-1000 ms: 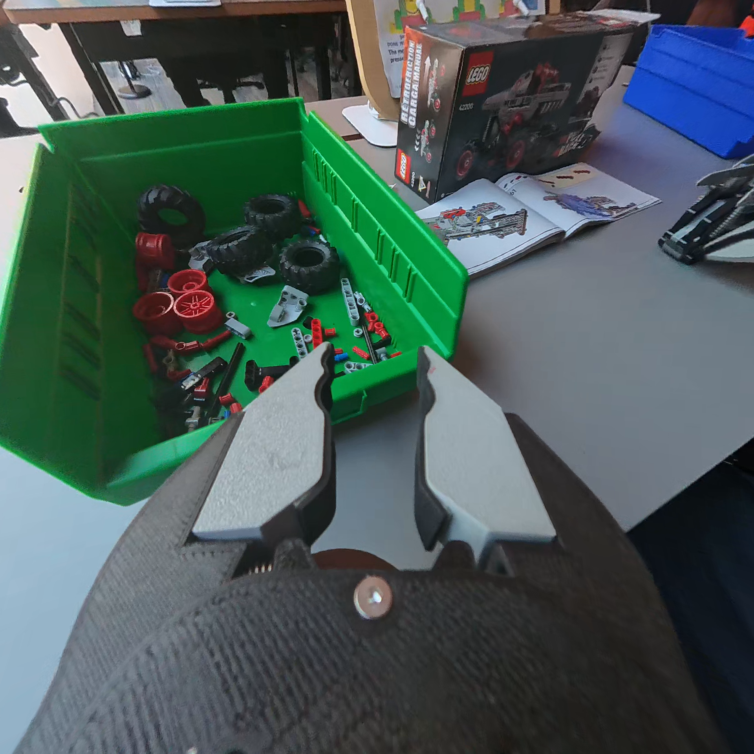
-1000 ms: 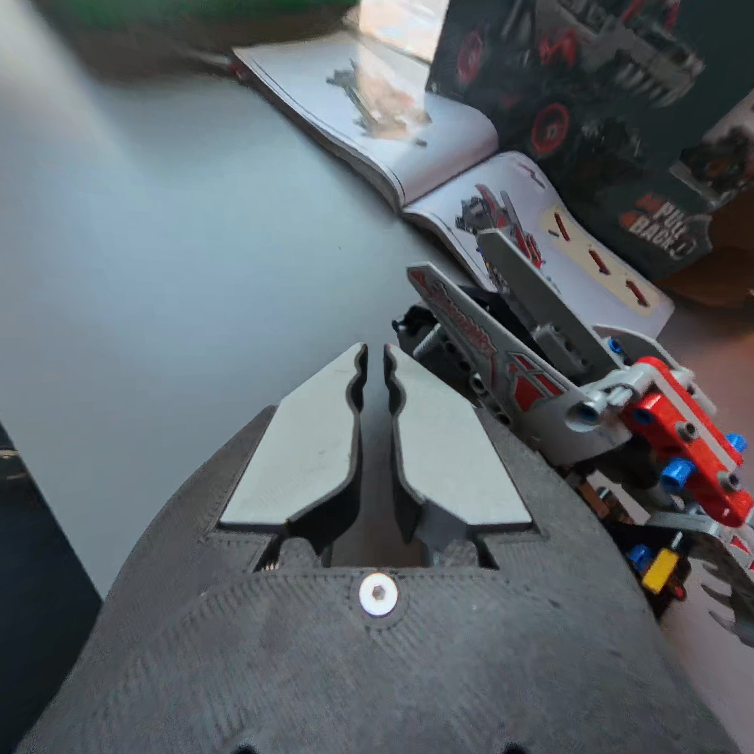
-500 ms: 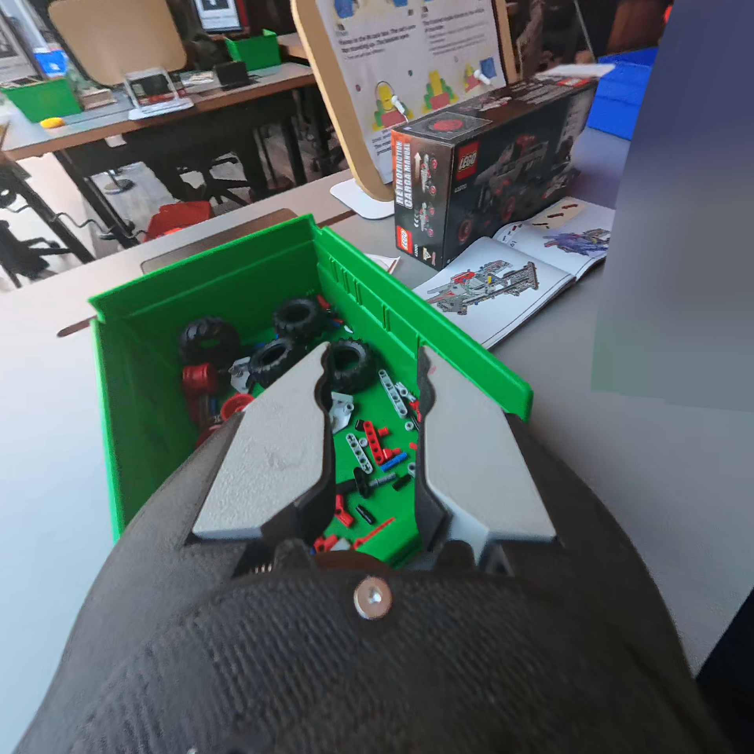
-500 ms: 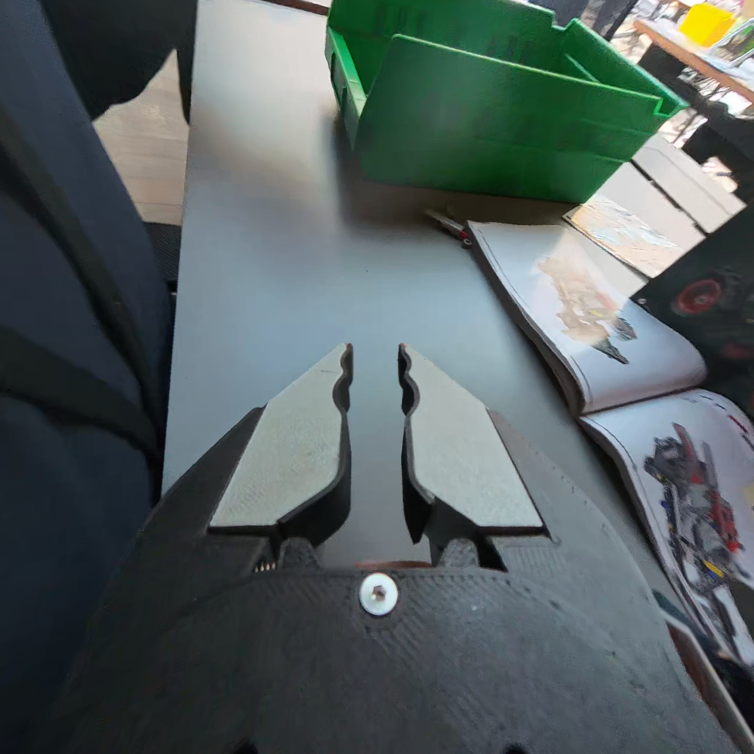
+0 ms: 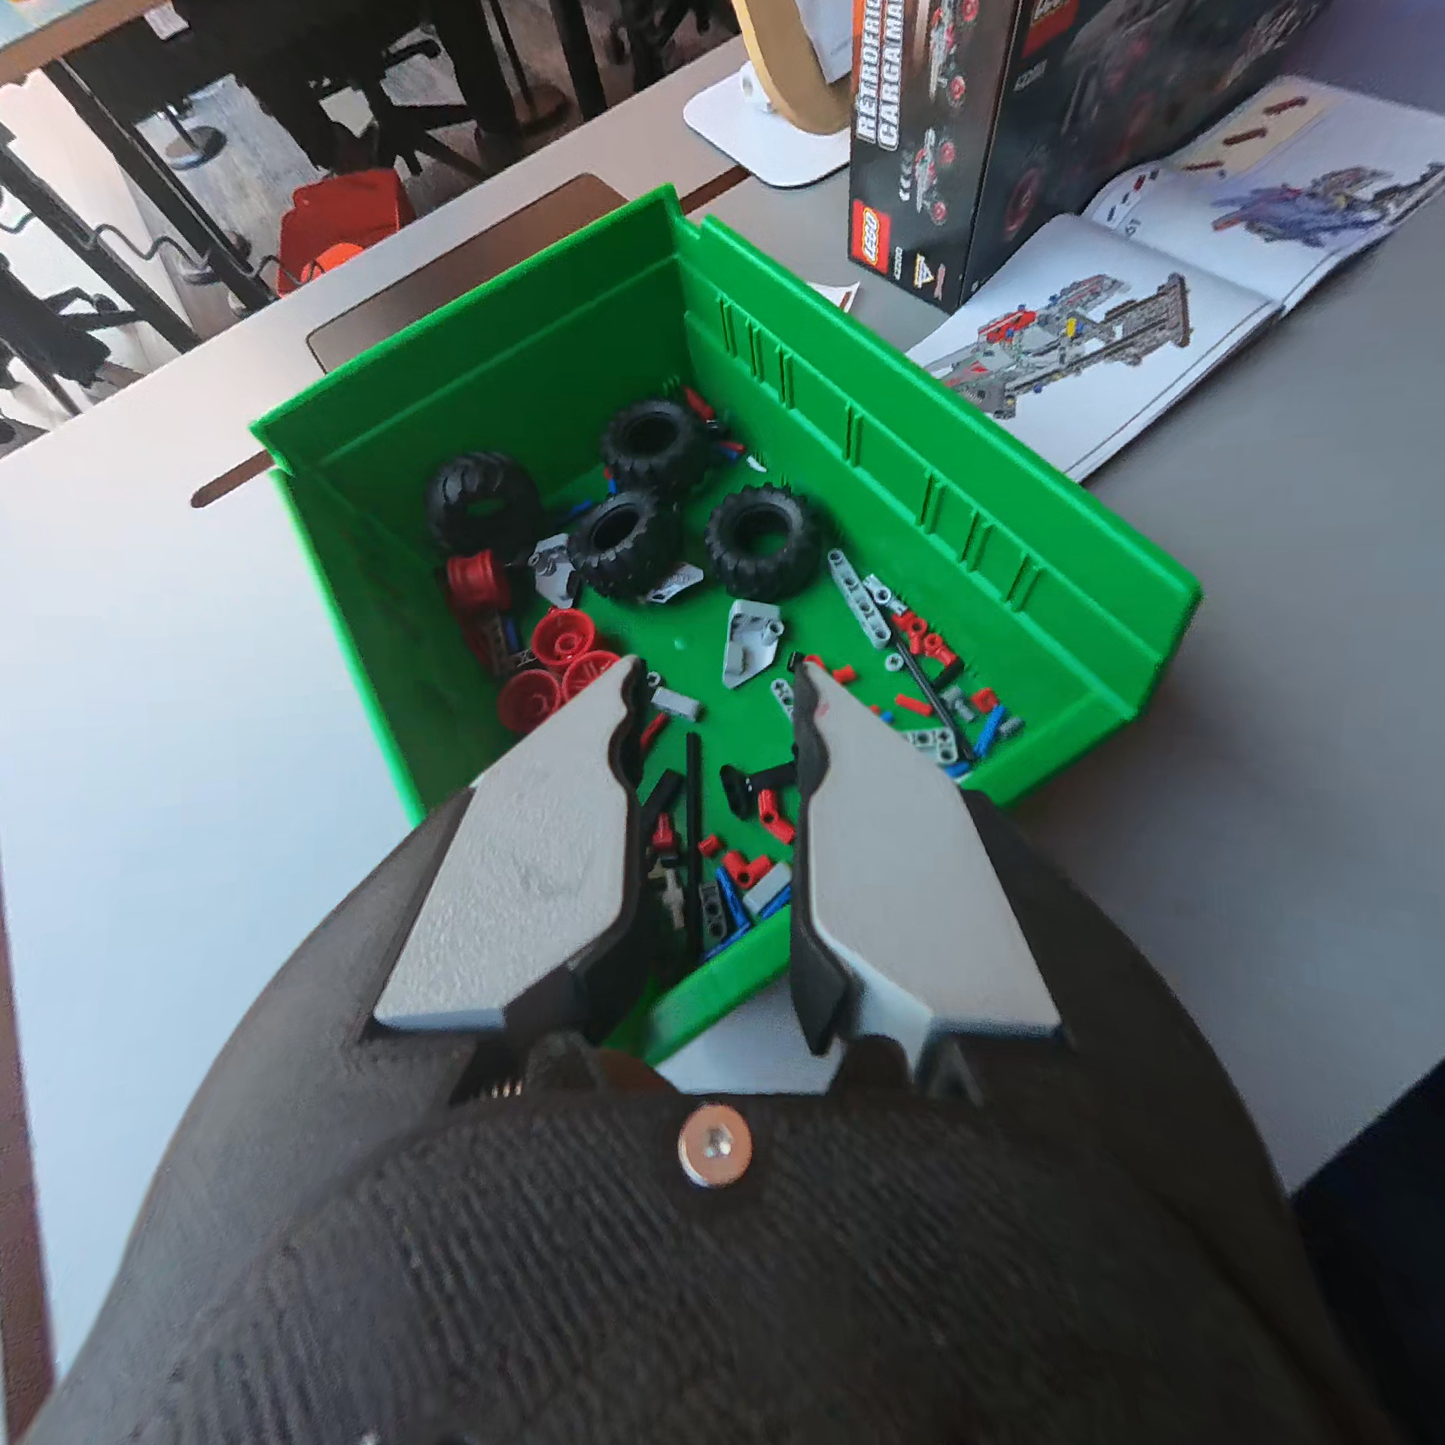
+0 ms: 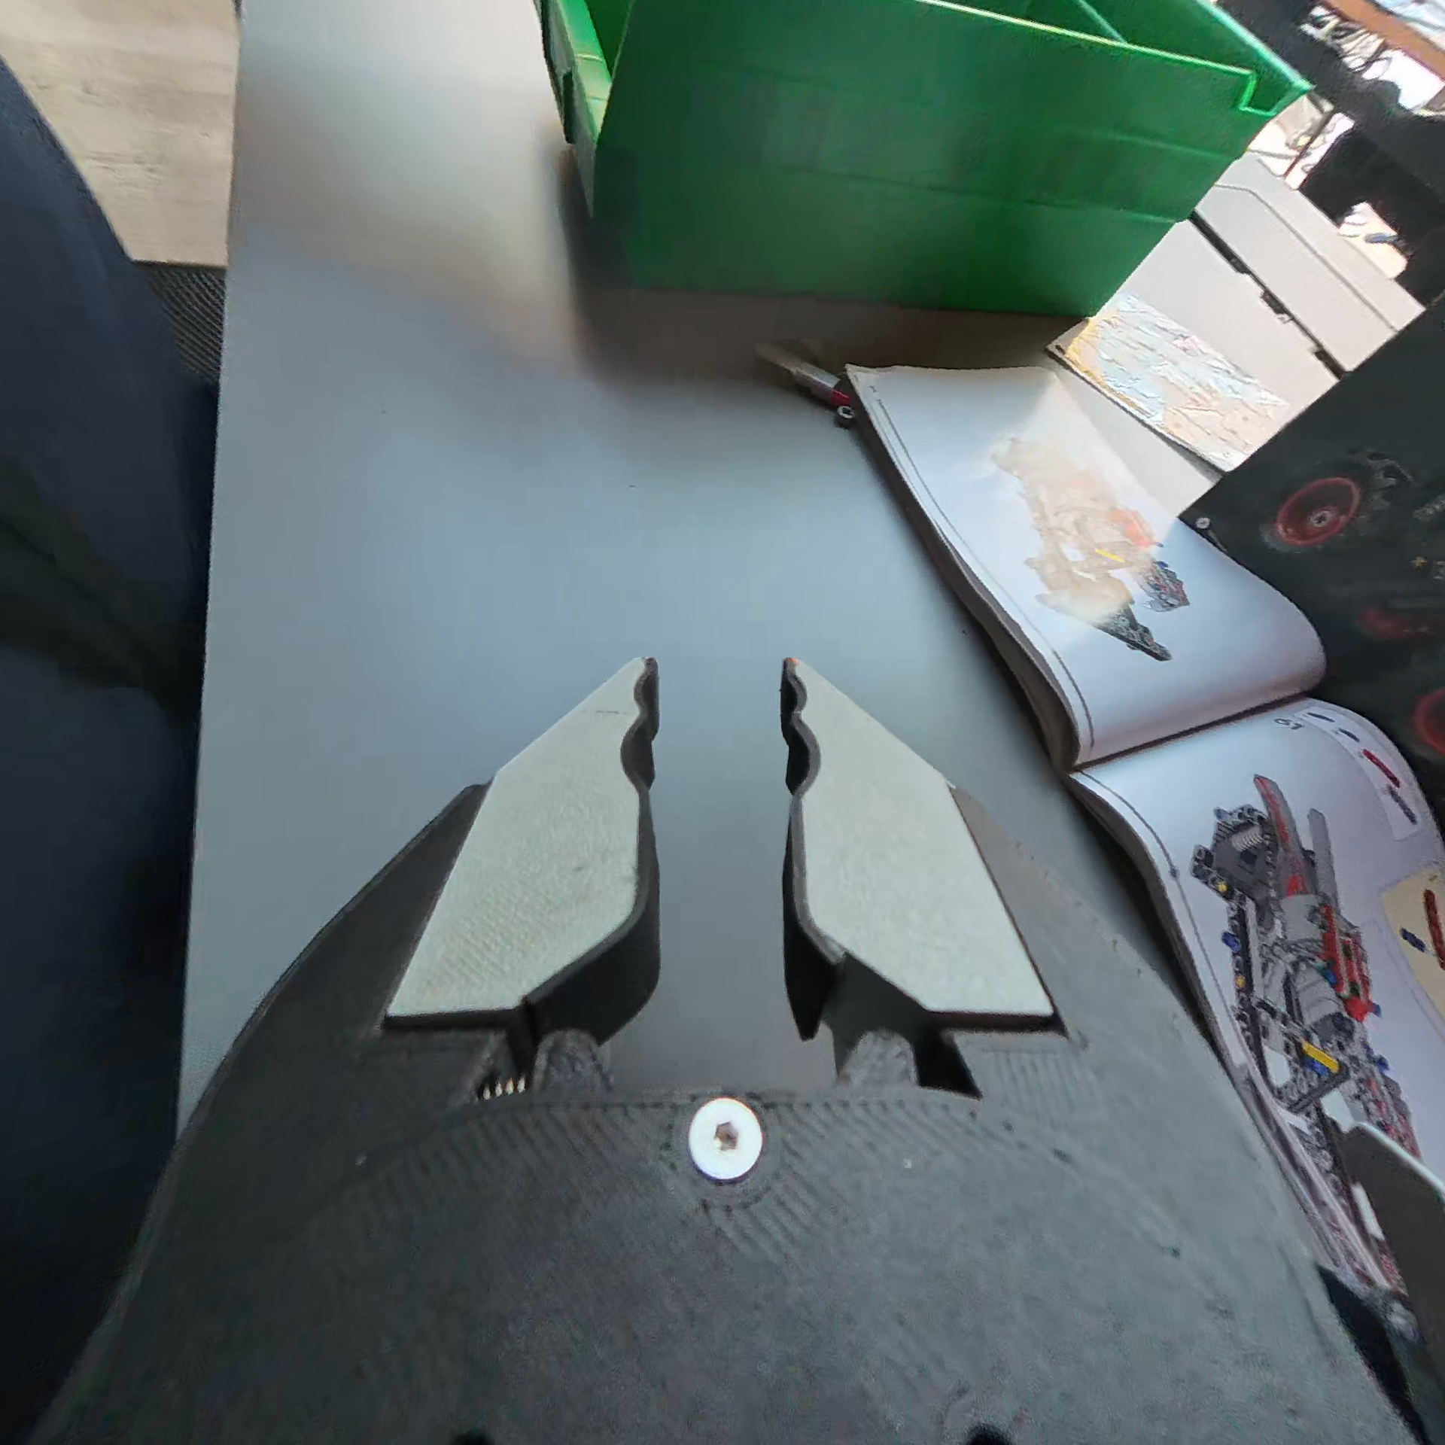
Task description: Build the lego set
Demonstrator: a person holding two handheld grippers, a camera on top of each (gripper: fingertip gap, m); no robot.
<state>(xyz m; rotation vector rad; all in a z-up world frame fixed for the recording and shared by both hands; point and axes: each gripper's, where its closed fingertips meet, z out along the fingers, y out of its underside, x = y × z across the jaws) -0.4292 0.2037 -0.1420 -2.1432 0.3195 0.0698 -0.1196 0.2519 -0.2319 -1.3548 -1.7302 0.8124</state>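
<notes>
A green bin [image 5: 938, 500] holds loose lego parts: black tyres [image 5: 758, 539], red wheel hubs [image 5: 559, 637], grey beams [image 5: 860, 606] and small red, blue and black pins. My left gripper [image 5: 715, 672] is open and empty, hovering above the bin's near end. My right gripper [image 6: 718, 672] is open and empty over bare grey table [image 6: 485, 508]. The bin also shows in the right wrist view [image 6: 899, 156], ahead of it. The open instruction booklet [image 6: 1095, 563] lies to the right of the right gripper, and shows in the left wrist view [image 5: 1134, 297].
The black set box [image 5: 977, 117] stands behind the booklet, with a white-footed sign board [image 5: 782, 94] beside it. A small loose part [image 6: 813, 375] lies by the booklet's corner. A person's dark clothing [image 6: 78, 547] borders the table's left edge. Other tables and chairs stand beyond.
My left gripper has moved forward over the bin and tilted down into it. My right gripper has swung away from the built model, now out of view, and its jaws have opened wider.
</notes>
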